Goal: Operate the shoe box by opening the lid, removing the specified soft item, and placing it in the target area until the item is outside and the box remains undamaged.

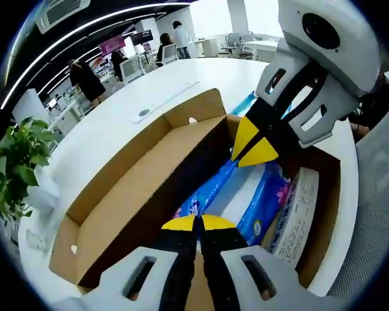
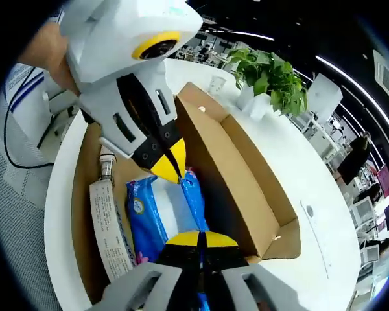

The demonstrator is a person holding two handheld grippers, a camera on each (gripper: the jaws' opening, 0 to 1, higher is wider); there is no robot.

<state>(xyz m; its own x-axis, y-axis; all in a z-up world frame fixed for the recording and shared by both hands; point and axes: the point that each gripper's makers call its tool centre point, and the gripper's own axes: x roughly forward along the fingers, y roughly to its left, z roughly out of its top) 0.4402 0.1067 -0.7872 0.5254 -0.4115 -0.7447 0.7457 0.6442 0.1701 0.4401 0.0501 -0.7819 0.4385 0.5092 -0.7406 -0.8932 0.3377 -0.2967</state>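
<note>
- Left hand-held gripper (image 1: 198, 222): jaws pressed together, just over the blue and white soft plastic pack (image 1: 243, 194).
- Right hand-held gripper (image 2: 200, 239): jaws together, also above this pack.
- The pack lies inside the open brown cardboard shoe box (image 1: 136, 188) on the white desk (image 1: 117, 110).
- Risk: a shallow pinch may slip, or the jaws may tear the cardboard wall.

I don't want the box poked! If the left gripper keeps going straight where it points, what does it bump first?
Most likely the blue soft pack lying in the shoe box. The shut left gripper points right at it; the right gripper sits just beyond, though depth is unclear.
</note>
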